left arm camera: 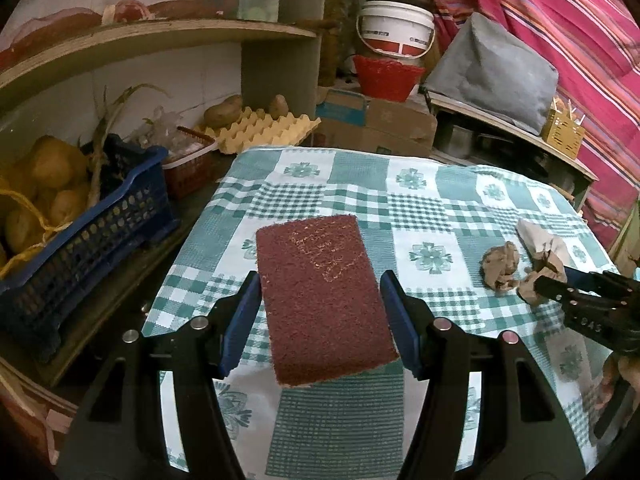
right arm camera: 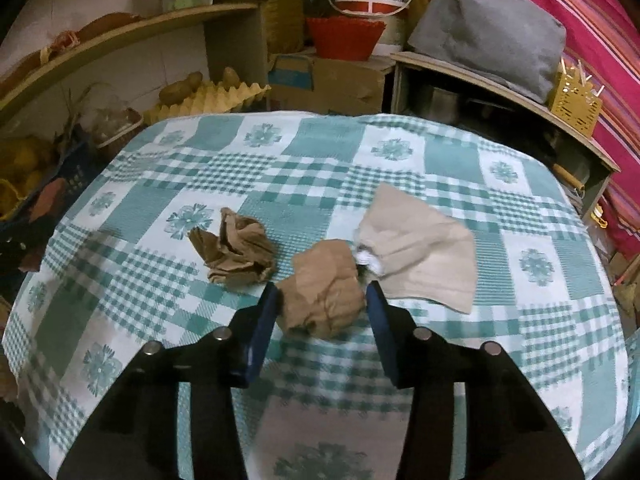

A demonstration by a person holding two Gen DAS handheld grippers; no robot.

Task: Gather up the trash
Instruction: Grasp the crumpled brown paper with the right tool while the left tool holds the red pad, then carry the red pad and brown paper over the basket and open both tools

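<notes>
The left claw (left arm camera: 320, 296) is clamped on a dark red scrub pad (left arm camera: 324, 300), holding it up over the checked tablecloth (left arm camera: 420, 200). The right claw (right arm camera: 322, 304) has its pads against one brown paper wad (right arm camera: 324, 292) (about half open). That makes two wads, the other (right arm camera: 236, 252) lying just left, plus one flat beige napkin (right arm camera: 420, 248) on the right.

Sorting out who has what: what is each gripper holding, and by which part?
Left gripper holds the maroon scouring pad by its long edges. Right gripper closes around a crumpled brown paper ball, by its sides.
</notes>
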